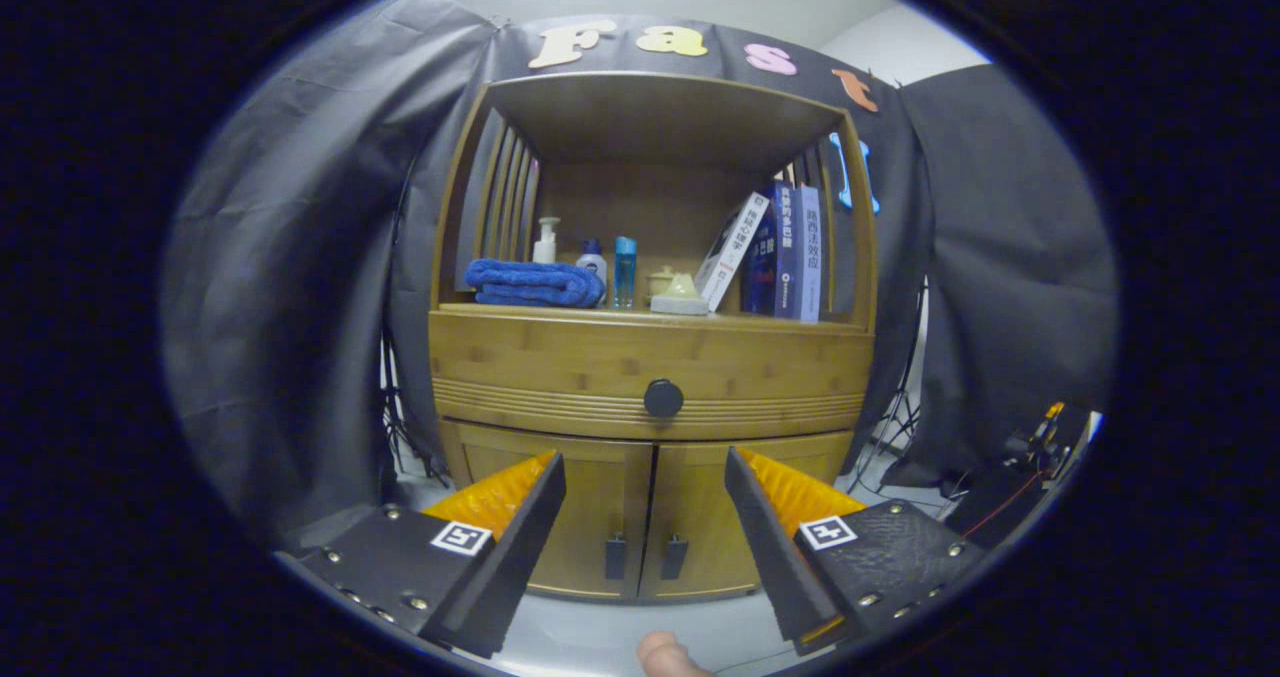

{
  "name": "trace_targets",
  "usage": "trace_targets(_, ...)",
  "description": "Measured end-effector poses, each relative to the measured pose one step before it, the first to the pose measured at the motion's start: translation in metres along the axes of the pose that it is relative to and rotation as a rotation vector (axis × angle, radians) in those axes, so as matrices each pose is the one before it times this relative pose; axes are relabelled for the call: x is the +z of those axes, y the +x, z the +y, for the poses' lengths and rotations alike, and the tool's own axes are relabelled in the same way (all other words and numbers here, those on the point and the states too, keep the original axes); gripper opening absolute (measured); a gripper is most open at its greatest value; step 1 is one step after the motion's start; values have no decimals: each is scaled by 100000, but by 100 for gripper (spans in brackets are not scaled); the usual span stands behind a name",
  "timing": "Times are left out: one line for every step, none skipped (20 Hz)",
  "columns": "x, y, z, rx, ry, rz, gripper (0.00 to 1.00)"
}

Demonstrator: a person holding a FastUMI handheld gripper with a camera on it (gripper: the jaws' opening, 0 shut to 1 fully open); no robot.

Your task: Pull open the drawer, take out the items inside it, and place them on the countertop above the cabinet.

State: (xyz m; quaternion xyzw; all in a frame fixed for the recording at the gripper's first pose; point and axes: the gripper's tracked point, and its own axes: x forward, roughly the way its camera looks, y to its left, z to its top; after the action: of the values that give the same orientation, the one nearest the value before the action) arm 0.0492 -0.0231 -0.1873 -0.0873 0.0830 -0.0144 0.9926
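A bamboo cabinet (650, 357) stands some way ahead of my gripper (645, 467). Its wide drawer (560, 367) is closed, with a round dark knob (663, 398) at its middle, just above the gap between my fingers. The drawer's contents are hidden. My fingers are spread wide apart with nothing between them; the gripper is open and well short of the knob. Above the drawer runs the countertop (640, 315), inside an open shelf bay.
On the countertop lie a folded blue towel (533, 283), a pump bottle (546, 240), two small bottles (624, 271), a small pale object (680, 295) and leaning books (775, 250). Two lower doors (650, 517) with dark handles sit below the drawer. A fingertip (668, 657) shows between my fingers' bases.
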Motion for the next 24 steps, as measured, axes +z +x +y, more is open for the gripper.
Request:
trace_targets(954, -896, -352, -1277, -565, -664, 96)
trace_targets(1095, -753, 192, 794, 293, -1579, 96)
trace_targets(1543, -363, 251, 1111, 1279, -1482, 96)
trace_targets(1419, -359, 207, 991, 1362, -377, 96)
trace_targets(1474, -416, -64, 229, 867, -154, 96)
trace_targets(1501, -378, -510, -1441, 230, 184, 96)
trace_targets(1548, -545, -805, -2984, 355, -348, 96)
trace_targets(1444, -348, -732, -2542, 1500, -920, 96)
trace_targets(1118, -406, -173, -556, 2060, 494, 96)
trace_targets(563, -335, 277, 829, 2614, 842, 96)
trace_targets(854, -416, 218, 1094, 2786, 900, 96)
trace_targets(922, -437, 96, 1072, 2357, 177, 96)
trace_targets(888, -403, 89, 780, 1188, -279, 96)
trace_targets(820, -274, -125, 10, 421, -762, 96)
trace_targets(601, -227, -104, -94, -369, -441, 96)
trace_targets(71, -55, -26, -109, -719, 89, 96)
trace_targets(25, -73, -111, -358, -567, 290, 96)
trace_targets(62, -86, 59, 101, -249, -98, 96)
trace_targets(-9, 55, 120, 309, -299, -222, 96)
trace_targets(-199, 29, -16, -224, -540, 250, 96)
trace_targets(-323, 28, -35, -15, -390, 683, 96)
trace_targets(-329, 162, 201, 204, 22, 436, 96)
trace_targets(-484, 170, 130, 167, 281, 1540, 96)
trace_targets(-729, 26, 380, 994, 595, 2002, 97)
